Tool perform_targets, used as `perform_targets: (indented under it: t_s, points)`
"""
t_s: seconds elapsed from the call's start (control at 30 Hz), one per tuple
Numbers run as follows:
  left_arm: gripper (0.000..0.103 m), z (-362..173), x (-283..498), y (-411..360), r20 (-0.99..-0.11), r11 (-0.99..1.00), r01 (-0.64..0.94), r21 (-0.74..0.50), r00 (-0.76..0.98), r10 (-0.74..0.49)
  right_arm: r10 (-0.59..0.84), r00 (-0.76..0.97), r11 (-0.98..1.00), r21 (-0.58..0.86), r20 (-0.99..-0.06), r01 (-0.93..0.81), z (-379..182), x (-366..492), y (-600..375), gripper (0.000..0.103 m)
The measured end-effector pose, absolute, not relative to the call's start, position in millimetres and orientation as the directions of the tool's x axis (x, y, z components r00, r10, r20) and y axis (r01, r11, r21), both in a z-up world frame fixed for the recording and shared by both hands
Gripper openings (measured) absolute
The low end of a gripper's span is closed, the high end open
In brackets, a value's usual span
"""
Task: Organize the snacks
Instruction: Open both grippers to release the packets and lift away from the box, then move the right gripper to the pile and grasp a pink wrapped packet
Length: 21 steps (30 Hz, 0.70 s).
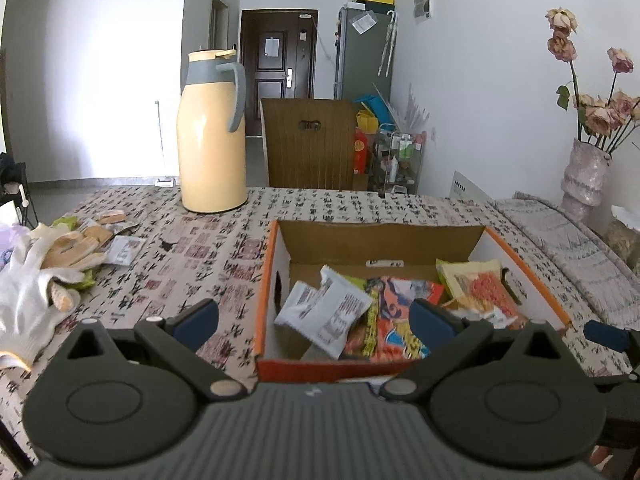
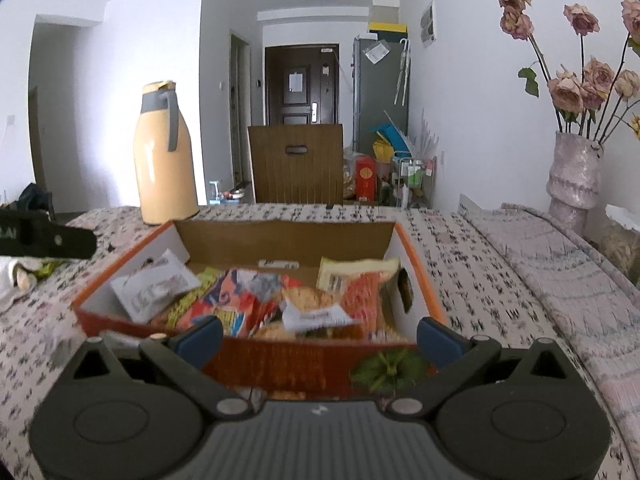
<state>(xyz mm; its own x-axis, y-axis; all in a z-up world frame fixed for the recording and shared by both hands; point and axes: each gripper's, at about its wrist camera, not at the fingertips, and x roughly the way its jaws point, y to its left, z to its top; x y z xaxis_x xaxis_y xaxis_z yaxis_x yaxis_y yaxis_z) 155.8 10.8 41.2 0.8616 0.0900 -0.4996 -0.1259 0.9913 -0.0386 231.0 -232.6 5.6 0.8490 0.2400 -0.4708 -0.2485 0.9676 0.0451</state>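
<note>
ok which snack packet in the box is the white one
The white packet with small black print, leaning against the box's left wall. The others beside it are colourful: an orange and blue packet in the middle and a yellow-green packet on the right.

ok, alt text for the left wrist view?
The open left gripper, holding nothing, faces an orange-edged cardboard box of snack packets on a patterned tablecloth. More packets and gloves lie left; a yellow thermos stands behind.
</note>
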Motion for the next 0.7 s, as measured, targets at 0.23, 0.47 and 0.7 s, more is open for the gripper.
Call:
perform_targets:
  t_s: [0.23, 0.47, 0.7]
  points:
    - [0.103, 30, 135, 20, -0.521, 0.991, -0.131, -0.023, 0.848, 0.099, 0.249, 0.825, 0.965, 0.061, -0.508, -0.254, -6, 208, -240, 0.103]
    - [0.103, 14, 119, 32, -0.554, 0.989, -0.148, -0.019, 0.825, 0.112, 0.259, 0.803, 0.962, 0.069, -0.536, -0.264, -16, 188, -245, 0.103]
    - [0.103, -6, 97, 49, -0.569, 0.988, -0.155, -0.010, 0.814, 0.122, 0.259, 0.788, 0.962, 0.077, -0.559, -0.261, -28, 169, -254, 0.103]
